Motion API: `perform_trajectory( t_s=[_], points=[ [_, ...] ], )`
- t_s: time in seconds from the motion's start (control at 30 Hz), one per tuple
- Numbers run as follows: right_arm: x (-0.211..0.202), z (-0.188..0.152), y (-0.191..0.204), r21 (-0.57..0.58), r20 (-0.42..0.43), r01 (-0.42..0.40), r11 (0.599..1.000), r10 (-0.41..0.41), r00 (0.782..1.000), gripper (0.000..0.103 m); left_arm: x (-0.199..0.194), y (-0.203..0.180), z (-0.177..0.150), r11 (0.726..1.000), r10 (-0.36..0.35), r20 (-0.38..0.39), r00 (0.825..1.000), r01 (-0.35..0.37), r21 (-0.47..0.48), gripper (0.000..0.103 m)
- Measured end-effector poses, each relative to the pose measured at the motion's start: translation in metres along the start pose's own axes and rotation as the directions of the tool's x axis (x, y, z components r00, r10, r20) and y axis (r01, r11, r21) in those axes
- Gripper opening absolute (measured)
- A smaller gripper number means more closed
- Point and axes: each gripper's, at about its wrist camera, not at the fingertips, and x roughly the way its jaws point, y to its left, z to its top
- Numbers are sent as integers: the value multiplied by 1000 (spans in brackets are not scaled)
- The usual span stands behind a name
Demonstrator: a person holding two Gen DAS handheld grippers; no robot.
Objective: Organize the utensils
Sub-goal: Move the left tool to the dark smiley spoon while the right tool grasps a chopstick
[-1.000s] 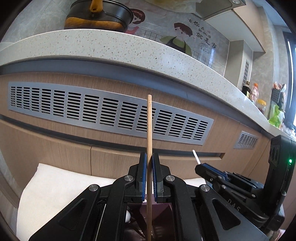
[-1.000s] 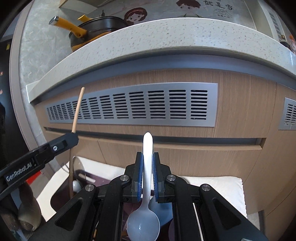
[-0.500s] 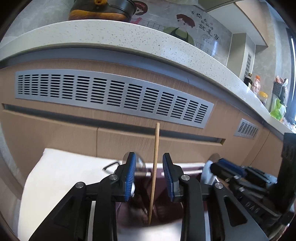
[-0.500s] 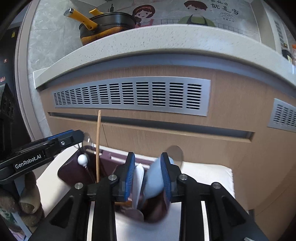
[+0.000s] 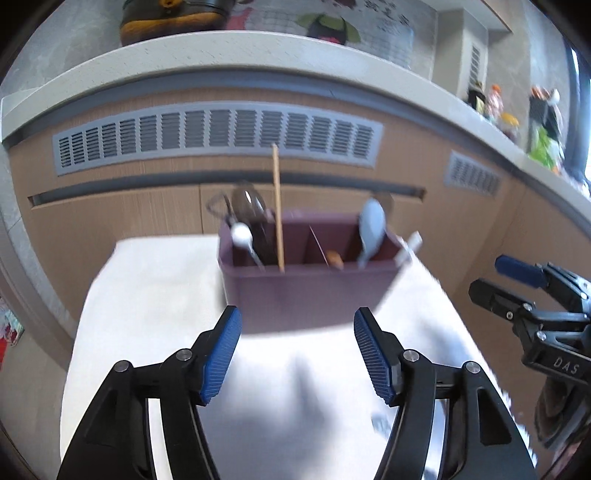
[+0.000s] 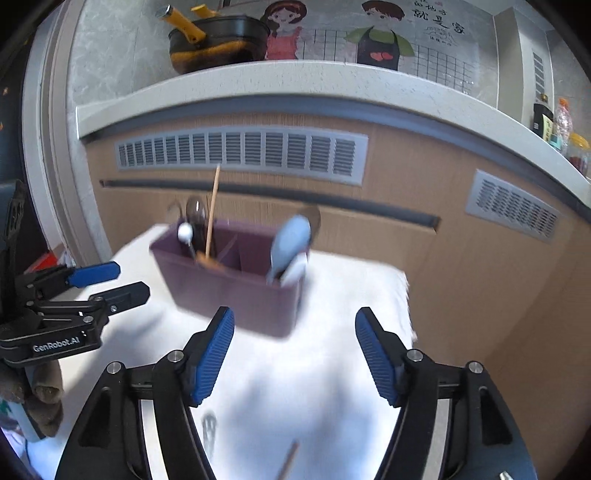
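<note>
Both grippers [image 5: 297, 332] [image 6: 293, 330] opening, empty, utensil caddy [image 5: 303, 291] just ahead

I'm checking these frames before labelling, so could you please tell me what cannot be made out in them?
- Purple utensil caddy: contents low down hidden by its front wall, both views; motion blur softens everything.
- Small orange item at the divider: too blurred to identify, left view.
- Wooden stick on the white cloth: cut off by the bottom edge, right view.
- Pot on the counter: cropped by the top edge, left view.
</note>
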Motion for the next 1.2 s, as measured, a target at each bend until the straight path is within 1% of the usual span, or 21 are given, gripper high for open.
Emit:
perform_trajectory(
  t_s=[0.1, 0.13, 0.2, 0.27, 0.33, 0.43, 0.5, 0.57, 0.67, 0.73, 0.77, 0.8, 0.97, 1.0, 1.07, 1.2],
  points=[
    [-4, -28, -2, 14, -77, 12, 1000, -11, 997, 66, -8, -10, -21, 999, -17, -50, 999, 18, 27, 67],
    [-3, -39, -3, 22, -107, 14, 1000, -11, 994, 66, -11, -14, -28, 999, -15, -65, 998, 18, 43, 70],
    [0, -61, -4, 32, -170, 10, 999, -5, 985, 66, -17, -22, -42, 997, -6, -87, 996, 12, 70, 71],
    [2, -86, -4, 45, -226, 0, 999, 10, 974, 66, -22, -29, -55, 995, -14, -118, 993, 26, 97, 72],
    [4, -103, -3, 57, -261, -11, 998, 26, 965, 64, -24, -36, -66, 993, -22, -151, 988, 39, 111, 73],
    [6, -118, 0, 71, -288, -34, 997, 53, 956, 55, -23, -42, -79, 991, -32, -195, 980, 56, 120, 73],
    [11, -123, 3, 78, -306, -53, 996, 74, 949, 45, -20, -44, -84, 991, -24, -220, 975, 53, 124, 73],
    [17, -124, 5, 71, -315, -50, 996, 70, 946, 39, -18, -44, -85, 992, -21, -237, 971, 50, 117, 73],
    [23, -122, 9, 67, -324, -60, 996, 79, 943, 34, -19, -42, -87, 994, -16, -245, 969, 42, 102, 73],
    [26, -121, 12, 48, -321, -59, 997, 71, 944, 23, -20, -42, -87, 994, -15, -248, 969, 42, 105, 73],
    [25, -121, 14, 35, -323, -68, 997, 76, 943, 10, -21, -44, -89, 993, -18, -252, 968, 47, 109, 73],
    [24, -122, 14, 36, -323, -75, 997, 83, 943, 8, -21, -45, -89, 992, -23, -256, 966, 55, 116, 74],
    [8, -133, 1, 80, -315, -83, 993, 104, 943, 6, -23, -63, -100, 979, -48, -286, 957, 103, 179, 75],
    [4, -137, -3, 98, -300, -80, 992, 107, 948, 6, -24, -67, -103, 975, -54, -293, 955, 113, 189, 75],
    [-6, -144, -11, 125, -293, -81, 989, 115, 949, 6, -25, -77, -109, 967, -67, -307, 949, 137, 213, 75],
    [-20, -155, -21, 152, -277, -98, 983, 138, 951, 6, -31, -99, -121, 943, -123, -335, 934, 215, 253, 76]
  ],
)
